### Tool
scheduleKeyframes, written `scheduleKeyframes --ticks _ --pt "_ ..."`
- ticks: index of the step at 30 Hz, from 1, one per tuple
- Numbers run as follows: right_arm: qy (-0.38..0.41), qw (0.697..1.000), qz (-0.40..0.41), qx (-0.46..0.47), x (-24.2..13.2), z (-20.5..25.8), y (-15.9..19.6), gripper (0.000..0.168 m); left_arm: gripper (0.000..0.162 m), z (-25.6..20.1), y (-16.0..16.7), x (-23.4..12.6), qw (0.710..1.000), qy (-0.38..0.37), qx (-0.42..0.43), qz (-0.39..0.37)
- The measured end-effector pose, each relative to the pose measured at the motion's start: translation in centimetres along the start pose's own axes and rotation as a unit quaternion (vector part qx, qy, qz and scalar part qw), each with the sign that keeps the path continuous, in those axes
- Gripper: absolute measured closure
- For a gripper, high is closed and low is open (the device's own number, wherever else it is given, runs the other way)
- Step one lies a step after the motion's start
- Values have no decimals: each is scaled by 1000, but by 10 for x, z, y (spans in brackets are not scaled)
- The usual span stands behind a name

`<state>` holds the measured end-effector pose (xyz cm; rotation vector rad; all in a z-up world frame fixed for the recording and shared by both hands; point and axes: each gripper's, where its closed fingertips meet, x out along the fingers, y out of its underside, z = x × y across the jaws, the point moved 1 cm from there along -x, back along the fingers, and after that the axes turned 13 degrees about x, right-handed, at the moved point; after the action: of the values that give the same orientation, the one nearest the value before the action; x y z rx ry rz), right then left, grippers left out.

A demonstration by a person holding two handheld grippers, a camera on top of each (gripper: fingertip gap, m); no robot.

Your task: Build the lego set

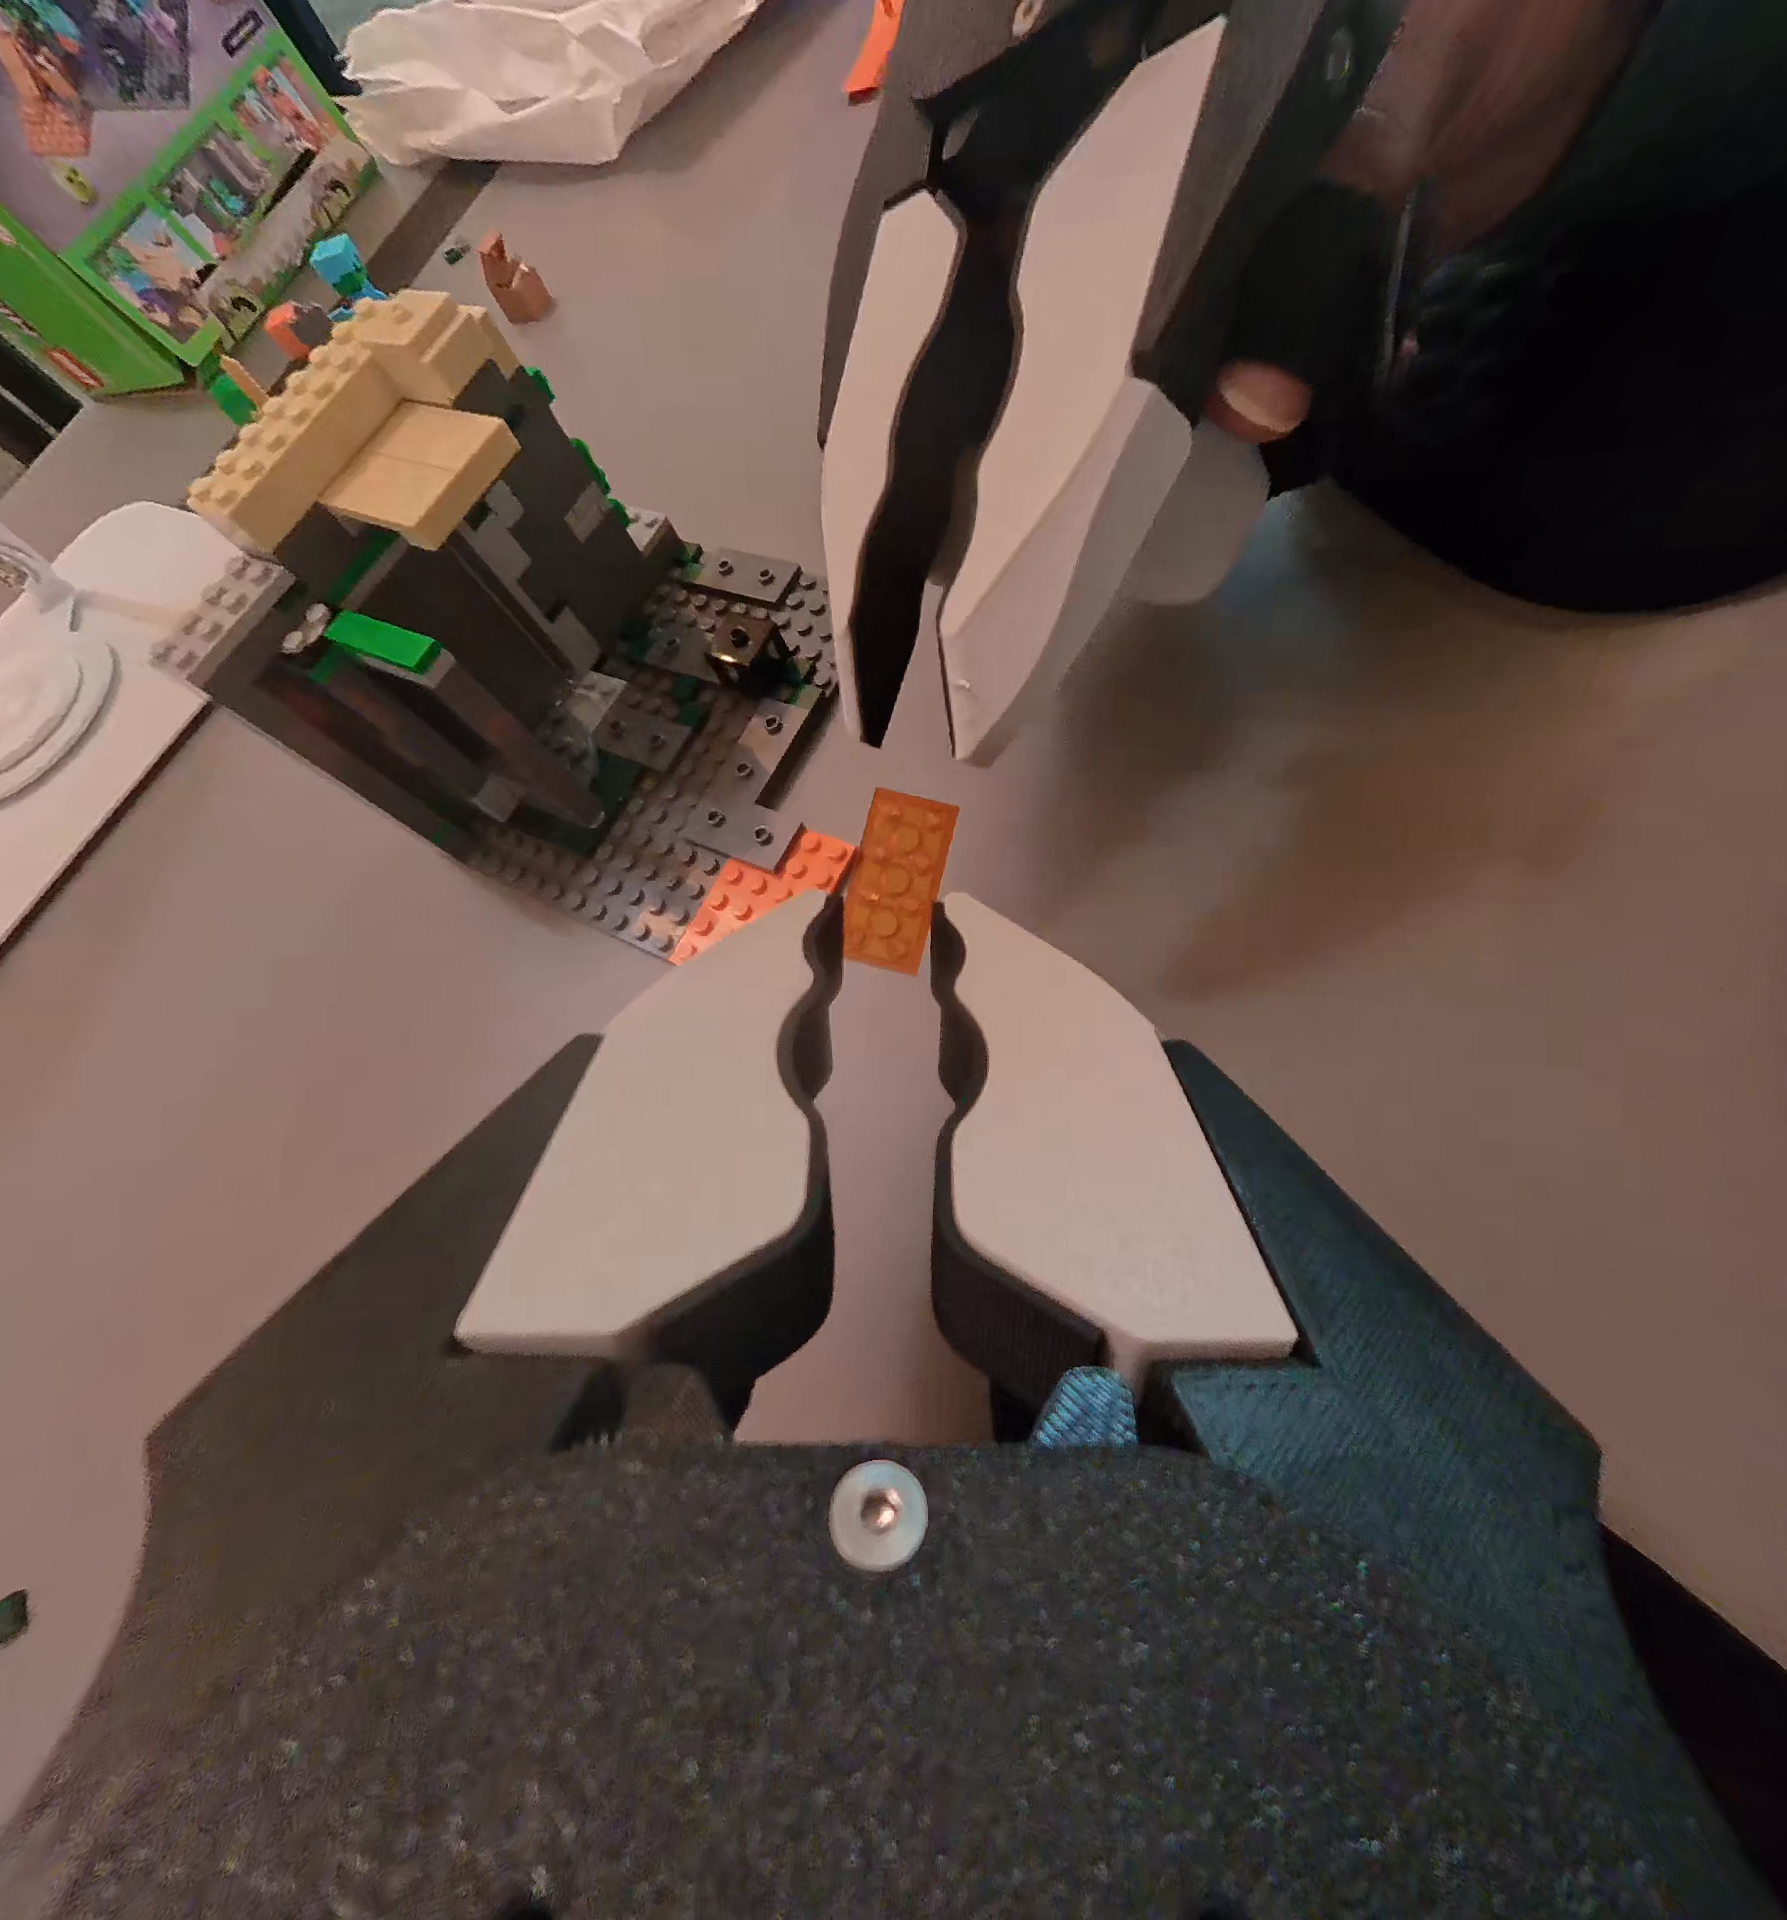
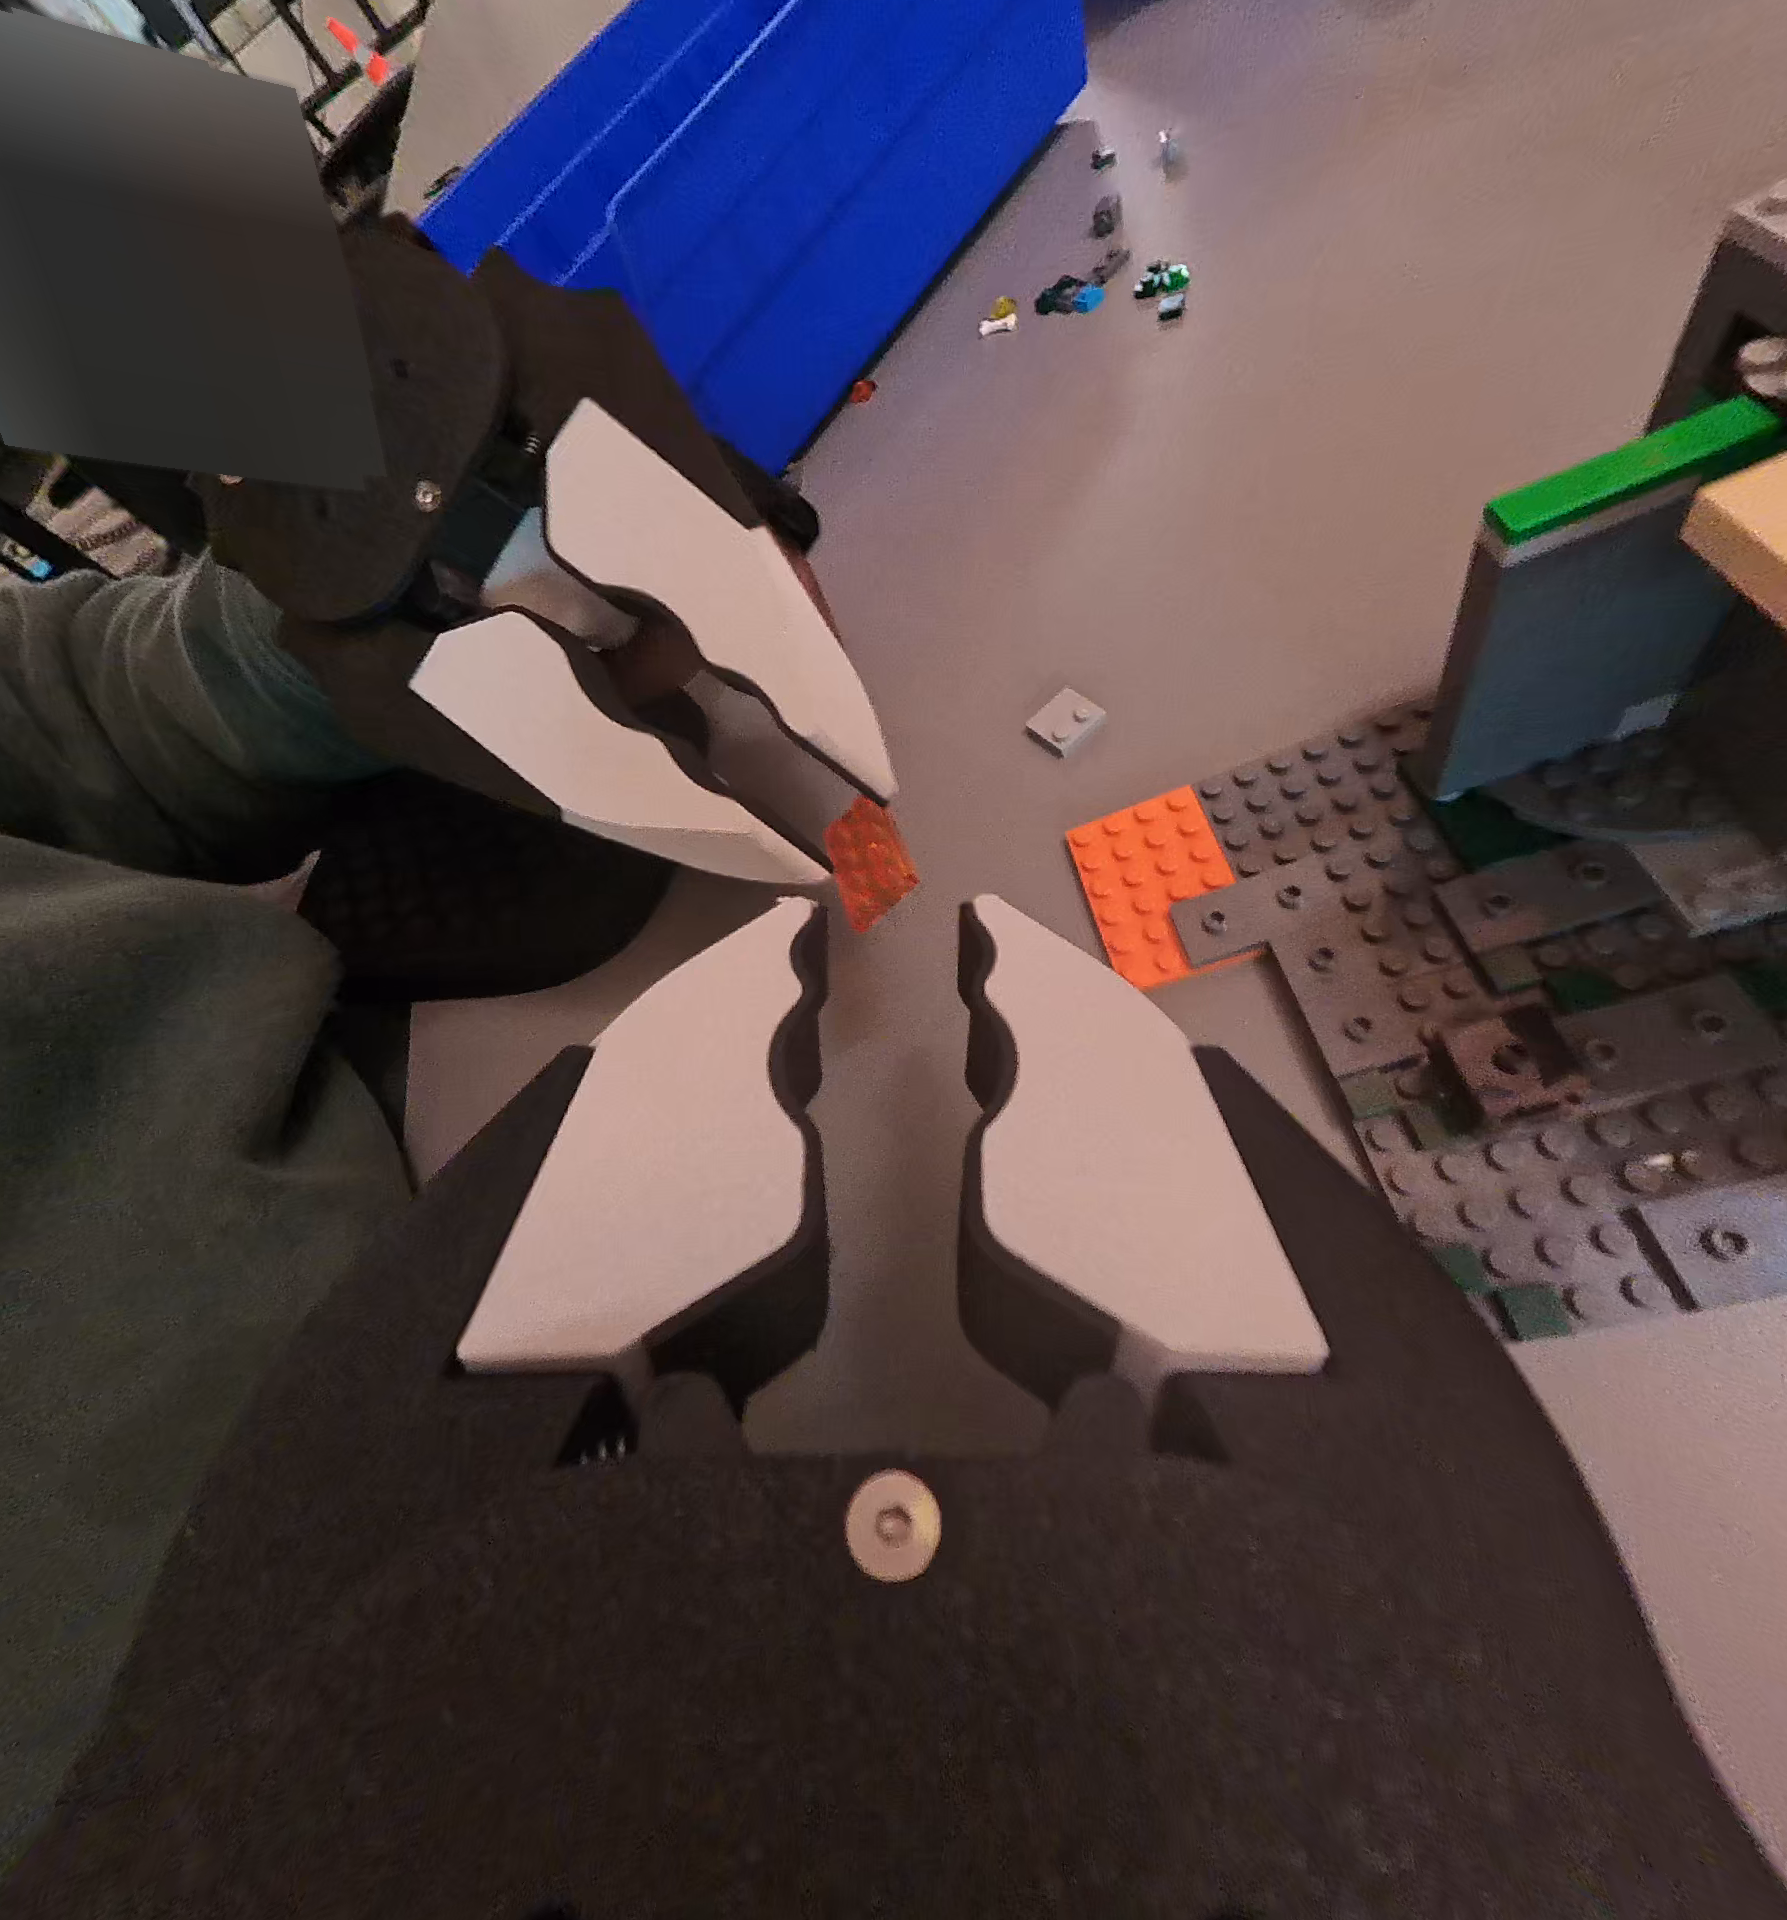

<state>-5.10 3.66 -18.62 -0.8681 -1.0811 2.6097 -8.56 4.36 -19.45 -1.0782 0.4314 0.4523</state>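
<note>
My left gripper [image 1: 886, 909] is shut on a small translucent orange plate [image 1: 897, 883] and holds it by its near end, just off the corner of the build. The same grip shows in the right wrist view, where the left gripper [image 2: 861, 831] pinches the orange plate [image 2: 871, 865]. My right gripper [image 2: 891, 906] is open and empty, its tips close to the plate; it comes in from above in the left wrist view [image 1: 920, 743]. The Lego build [image 1: 432, 582] is a dark tower with a tan top on a dark grey baseplate [image 2: 1491, 1143], with an orange corner plate [image 2: 1149, 873].
A green Lego box [image 1: 141, 187], a white paper bag [image 1: 536, 73] and a white tray [image 1: 37, 707] lie behind and left of the build. A blue bin [image 2: 764, 187], several loose pieces [image 2: 1107, 281] and a small grey plate [image 2: 1065, 720] sit on the grey table. My two grippers' fingertips are within a few centimetres of each other.
</note>
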Motion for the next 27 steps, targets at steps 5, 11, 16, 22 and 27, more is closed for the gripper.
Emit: scheduleKeyframes --ticks 5,11,16,22,27 --pt "-27 998 4 51 8 6 4 145 146 2 -8 -4 1000 -12 1 -21" --pt "-48 997 5 68 11 12 1 161 146 1 -8 -5 1000 -14 2 -22" --pt "-65 994 66 51 5 10 8 164 139 -5 -7 -6 998 34 -38 -39" --pt "-85 972 214 -45 -2 14 17 164 142 -9 -8 -5 984 132 -109 -54" --pt "-100 940 309 -106 -3 21 12 164 145 -19 -15 1 958 240 -143 -55"
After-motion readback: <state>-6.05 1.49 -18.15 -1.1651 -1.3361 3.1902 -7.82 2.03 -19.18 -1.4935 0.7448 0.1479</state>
